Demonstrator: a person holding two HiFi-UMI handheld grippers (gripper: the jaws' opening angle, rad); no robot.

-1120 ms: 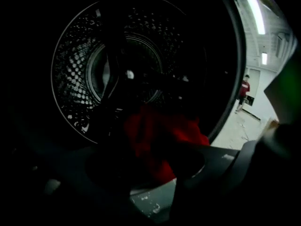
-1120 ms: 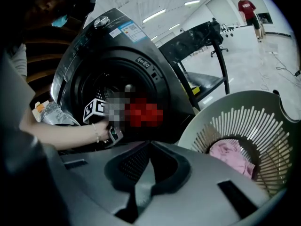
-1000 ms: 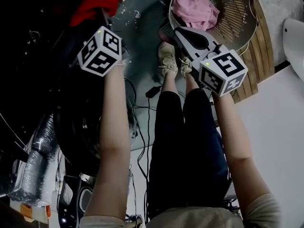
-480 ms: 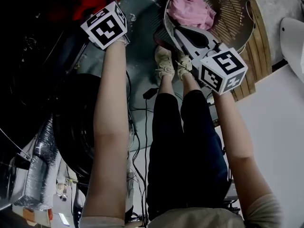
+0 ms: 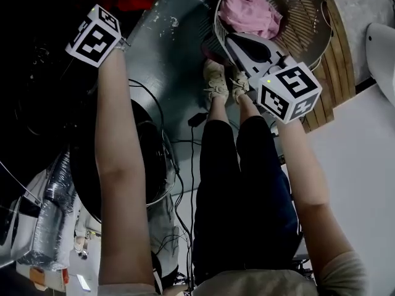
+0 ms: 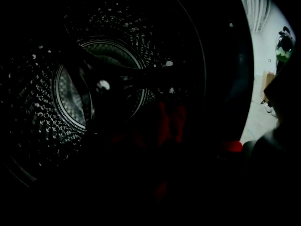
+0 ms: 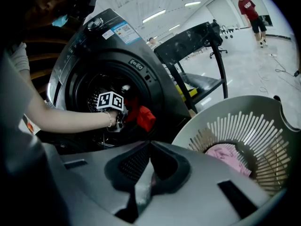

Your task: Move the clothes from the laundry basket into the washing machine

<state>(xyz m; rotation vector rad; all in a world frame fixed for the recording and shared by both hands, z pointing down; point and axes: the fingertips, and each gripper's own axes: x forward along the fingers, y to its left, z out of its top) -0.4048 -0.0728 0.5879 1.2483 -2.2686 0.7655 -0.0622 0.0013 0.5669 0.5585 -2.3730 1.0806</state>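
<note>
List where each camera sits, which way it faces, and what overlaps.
Head view: on the head, steeply down at basket, washer; arms, legs, shoes show.
Left gripper view: on left gripper, into the dark drum; no body part made out.
Right gripper view: on right gripper, toward washer and basket; left arm shows.
Shared: red cloth in all three.

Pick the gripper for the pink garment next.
Right. The right gripper hovers at the basket rim beside the pink garment, jaws together; the left gripper is at the washing machine opening with the red garment.
</note>
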